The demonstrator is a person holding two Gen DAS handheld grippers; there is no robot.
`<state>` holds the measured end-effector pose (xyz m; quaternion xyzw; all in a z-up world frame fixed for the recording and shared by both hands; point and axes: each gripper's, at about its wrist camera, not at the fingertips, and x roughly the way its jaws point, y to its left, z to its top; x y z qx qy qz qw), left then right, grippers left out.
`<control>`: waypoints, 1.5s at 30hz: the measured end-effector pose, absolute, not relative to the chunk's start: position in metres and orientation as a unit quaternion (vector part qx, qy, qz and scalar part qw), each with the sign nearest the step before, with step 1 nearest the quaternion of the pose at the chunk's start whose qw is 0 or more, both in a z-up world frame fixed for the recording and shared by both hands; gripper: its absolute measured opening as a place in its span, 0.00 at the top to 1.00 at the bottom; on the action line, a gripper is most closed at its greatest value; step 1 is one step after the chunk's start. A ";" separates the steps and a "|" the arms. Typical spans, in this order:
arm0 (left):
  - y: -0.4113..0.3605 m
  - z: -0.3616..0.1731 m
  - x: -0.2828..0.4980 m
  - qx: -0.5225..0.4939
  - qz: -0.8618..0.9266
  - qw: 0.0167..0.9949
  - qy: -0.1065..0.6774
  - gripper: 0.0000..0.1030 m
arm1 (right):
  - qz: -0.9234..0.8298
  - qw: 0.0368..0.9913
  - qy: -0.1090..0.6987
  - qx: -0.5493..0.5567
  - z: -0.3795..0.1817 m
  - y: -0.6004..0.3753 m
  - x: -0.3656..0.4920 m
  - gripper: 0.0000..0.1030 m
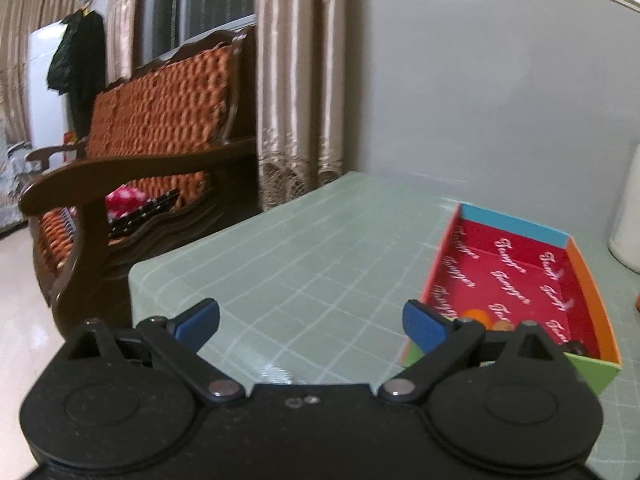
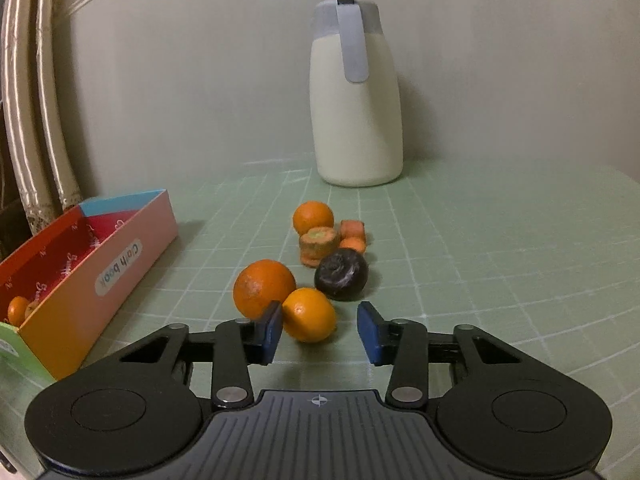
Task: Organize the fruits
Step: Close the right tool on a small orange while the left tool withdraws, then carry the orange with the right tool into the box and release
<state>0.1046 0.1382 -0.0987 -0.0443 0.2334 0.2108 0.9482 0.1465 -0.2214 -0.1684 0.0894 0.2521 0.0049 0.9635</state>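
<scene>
Right now my right gripper (image 2: pixel 319 333) sits low over the green mat (image 2: pixel 500 264) with its jaws spread wide and nothing held. The small orange (image 2: pixel 309 314) lies between the blue pads, touching the left pad (image 2: pixel 271 330), with a gap before the right pad. A bigger orange (image 2: pixel 262 288) sits just behind it and touches it. Past them lie a dark round fruit (image 2: pixel 341 275), some carrot chunks (image 2: pixel 320 244) and one more orange (image 2: pixel 313 217), all bunched close. There is open mat on the right side of the pile, and the white jug (image 2: pixel 356 120) stands well back by the wall. The colored box (image 2: pixel 104 272) is off to the left, with clear mat between it and the fruits, and one orange fruit (image 2: pixel 17 309) peeks out inside it. My left gripper (image 1: pixel 311 325) is also spread wide and holds nothing. It hovers over bare mat (image 1: pixel 304 248), and its right pad is near the box's (image 1: pixel 516 280) near corner. I can see orange bits (image 1: pixel 476 315) in the box, partly hidden. The mat's left edge drops off toward a wooden bench (image 1: pixel 152 128).
</scene>
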 end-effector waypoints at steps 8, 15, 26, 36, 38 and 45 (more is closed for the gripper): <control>0.151 -0.101 0.099 -0.045 0.229 0.943 0.236 0.11 | 0.002 0.963 0.254 0.093 -0.171 -0.216 0.155 0.69; 0.163 -0.103 0.095 -0.054 0.245 0.938 0.240 0.10 | 0.003 0.962 0.249 0.110 -0.170 -0.216 0.154 0.69; 0.180 -0.106 0.088 -0.063 0.269 0.929 0.245 0.10 | 0.176 0.968 0.131 0.121 -0.143 -0.167 0.125 0.69; 0.190 -0.109 0.084 -0.062 0.277 0.926 0.250 0.10 | 0.269 0.946 0.140 0.119 -0.144 -0.118 0.133 0.69; 0.192 -0.109 0.083 -0.062 0.278 0.925 0.251 0.10 | 0.276 0.944 0.143 0.112 -0.144 -0.111 0.135 0.69; 0.195 -0.110 0.081 -0.063 0.278 0.925 0.251 0.10 | 0.274 0.946 0.144 0.095 -0.149 -0.096 0.132 0.49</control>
